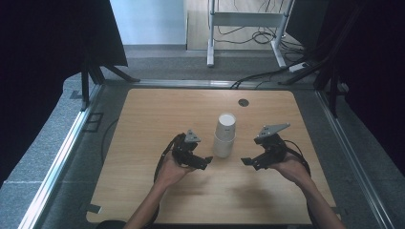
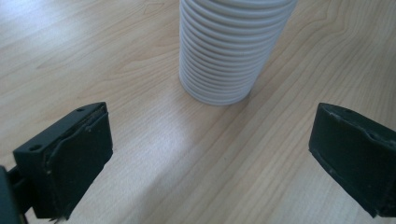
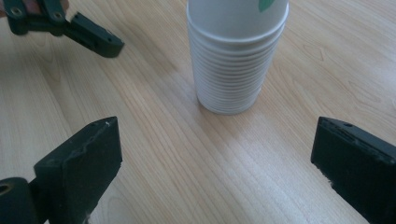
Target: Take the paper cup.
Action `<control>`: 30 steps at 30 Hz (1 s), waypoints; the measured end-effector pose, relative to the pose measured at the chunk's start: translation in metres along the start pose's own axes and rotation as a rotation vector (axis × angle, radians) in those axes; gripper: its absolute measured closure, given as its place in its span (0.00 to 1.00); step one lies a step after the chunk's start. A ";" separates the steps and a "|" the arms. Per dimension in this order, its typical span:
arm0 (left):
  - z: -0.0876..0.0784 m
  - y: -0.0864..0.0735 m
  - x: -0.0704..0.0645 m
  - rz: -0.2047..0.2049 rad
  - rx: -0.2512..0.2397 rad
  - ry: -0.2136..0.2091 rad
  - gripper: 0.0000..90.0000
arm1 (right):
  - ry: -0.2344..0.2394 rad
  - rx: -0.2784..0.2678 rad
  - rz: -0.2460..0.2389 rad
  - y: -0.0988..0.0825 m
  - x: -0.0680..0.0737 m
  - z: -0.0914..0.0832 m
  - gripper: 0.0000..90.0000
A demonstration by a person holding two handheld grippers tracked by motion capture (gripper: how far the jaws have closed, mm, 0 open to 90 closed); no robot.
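A: High view: tall white stack of nested ribbed paper cups (image 1: pixel 224 135) upright mid-way across the light wooden table (image 1: pixel 143 124). Left claw (image 1: pixel 206 161) just beside its base, right claw (image 1: pixel 247 161) a little farther off on the other side. Both aimed at the lower cups.

B: Left gripper view: jaws spread wide, nothing between them but bare wood. Stack (image 2: pixel 231 49) ahead, slightly right of centre, not touched.

A: Right gripper view: also wide apart, empty. Stack (image 3: pixel 236 56) dead ahead, a green mark on the top cup; left claw (image 3: pixel 95 39) at upper left, near the stack but clear of it.

B: Risks, probably: a tall, light column, so a one-sided nudge low down could tip it or slide it. Closing hard may crush the thin walls.

A: And tightly nested cups likely to lift in a clump rather than singly, unless the lower ones are pinned.
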State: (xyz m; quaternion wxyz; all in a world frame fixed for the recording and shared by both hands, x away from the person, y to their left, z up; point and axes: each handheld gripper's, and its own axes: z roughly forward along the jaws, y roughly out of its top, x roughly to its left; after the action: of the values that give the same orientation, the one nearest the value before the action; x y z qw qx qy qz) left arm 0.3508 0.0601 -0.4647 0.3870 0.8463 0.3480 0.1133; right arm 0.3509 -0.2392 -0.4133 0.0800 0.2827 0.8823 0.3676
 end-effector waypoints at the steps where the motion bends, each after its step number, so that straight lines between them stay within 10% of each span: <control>1: 0.002 0.002 -0.001 0.005 0.002 0.000 0.00 | 0.005 0.002 0.004 0.002 -0.001 0.000 0.02; 30: 0.032 0.035 -0.011 0.064 -0.040 -0.014 0.09 | 0.014 0.140 -0.081 0.065 -0.011 0.003 0.05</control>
State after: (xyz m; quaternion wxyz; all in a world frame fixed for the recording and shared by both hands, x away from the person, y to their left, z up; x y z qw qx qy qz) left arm 0.3753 0.0183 -0.4600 0.4023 0.8499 0.3159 0.1265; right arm 0.3895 -0.2066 -0.3712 0.0686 0.2493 0.9170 0.3037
